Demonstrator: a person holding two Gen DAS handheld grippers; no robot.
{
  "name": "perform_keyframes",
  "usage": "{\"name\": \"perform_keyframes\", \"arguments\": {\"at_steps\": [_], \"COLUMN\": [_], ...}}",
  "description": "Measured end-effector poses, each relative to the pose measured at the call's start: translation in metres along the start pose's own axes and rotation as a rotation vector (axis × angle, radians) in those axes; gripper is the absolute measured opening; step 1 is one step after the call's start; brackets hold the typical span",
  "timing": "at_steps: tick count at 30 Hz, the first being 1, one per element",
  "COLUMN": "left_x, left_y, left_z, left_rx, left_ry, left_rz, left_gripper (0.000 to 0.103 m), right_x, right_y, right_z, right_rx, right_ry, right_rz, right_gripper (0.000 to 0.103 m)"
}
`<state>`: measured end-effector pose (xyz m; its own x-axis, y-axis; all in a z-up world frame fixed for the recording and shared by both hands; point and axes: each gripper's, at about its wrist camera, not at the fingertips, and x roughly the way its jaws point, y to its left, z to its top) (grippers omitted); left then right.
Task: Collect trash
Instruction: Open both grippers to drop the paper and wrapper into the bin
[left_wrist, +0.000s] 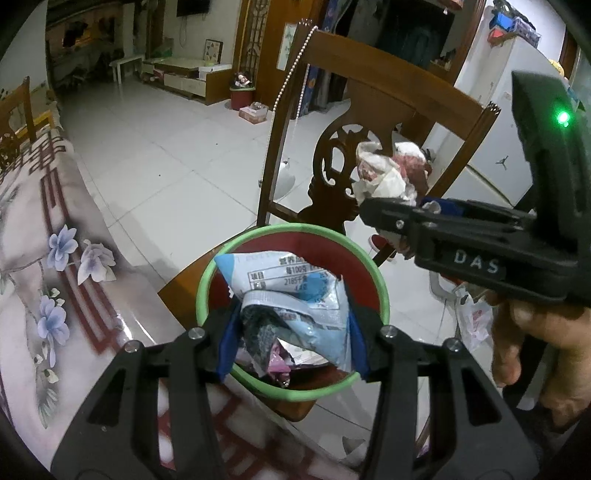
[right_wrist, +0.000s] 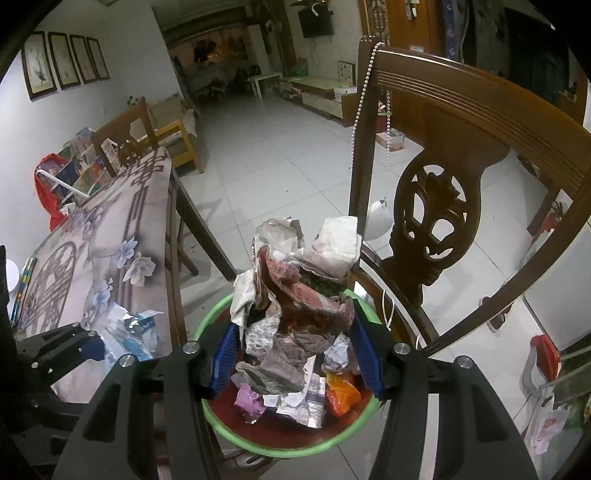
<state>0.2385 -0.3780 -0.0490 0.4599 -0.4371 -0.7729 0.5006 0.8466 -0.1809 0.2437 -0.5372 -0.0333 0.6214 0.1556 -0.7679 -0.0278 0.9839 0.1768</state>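
left claw (left_wrist: 291, 328) clamps a light, slippery snack wrapper (left_wrist: 295, 291); right claw (right_wrist: 295, 354) grips soft crumpled newspaper (right_wrist: 295, 288) mid-bulk, both over the bin (right_wrist: 212, 317).

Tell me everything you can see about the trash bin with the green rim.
The trash bin is round, dark red inside, with a light green rim, apparently plastic. It stands upright and open beside the table's edge, in front of a carved wooden chair. Inside lie crumpled scraps, including a pink wrapper and an orange one. The left tongs hold a blue-white packet above it; the right tongs hold crumpled newspaper over it.
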Motion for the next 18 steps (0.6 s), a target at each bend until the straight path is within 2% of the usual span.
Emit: {"name": "perform_keyframes", "arguments": {"at_steps": [6,8,10,12,13,14,15,16,18], "left_x": [0.0059,0.0062,0.0082,0.0071,0.0058,0.0047,0.0036,0.0032,0.0011], "left_y": [-0.0027,-0.0042,-0.0059,-0.0071,-0.0069,-0.0072,-0.0073,-0.0064,-0.0039], "left_z": [0.0012,0.0016,0.0022,0.0017,0.0011,0.0,-0.0014,-0.0028,-0.006], "left_rx": [-0.005,-0.008,-0.004,-0.003,-0.002,0.003,0.008,0.013,0.018], "left_ry": [0.017,0.019,0.021,0.018,0.016,0.011,0.009,0.008,0.006], "left_rz": [0.005,0.007,0.003,0.007,0.013,0.019,0.026,0.034,0.051], "left_gripper": [0.051,0.06,0.065,0.08,0.091,0.095,0.097,0.097,0.097], "right_x": [0.001,0.0024,0.0028,0.0031,0.0029,0.0032,0.0027,0.0023,-0.0013], "right_y": [0.0001,-0.0006,-0.001,-0.0016,-0.0014,-0.0007,-0.0006,-0.0002,0.0024], "right_z": [0.0016,0.0026,0.0034,0.0044,0.0044,0.0043,0.0047,0.0048,0.0058], "right_rx": [0.003,0.005,0.007,0.009,0.01,0.011,0.013,0.012,0.001], "right_ry": [-0.002,0.003,0.002,0.002,0.0,0.0,-0.002,-0.006,-0.029], "right_rz": [0.0,-0.004,-0.006,-0.011,-0.016,-0.02,-0.025,-0.027,-0.044], "right_gripper": [0.053,0.053,0.054,0.058,0.06,0.068,0.073,0.084,0.091]}}
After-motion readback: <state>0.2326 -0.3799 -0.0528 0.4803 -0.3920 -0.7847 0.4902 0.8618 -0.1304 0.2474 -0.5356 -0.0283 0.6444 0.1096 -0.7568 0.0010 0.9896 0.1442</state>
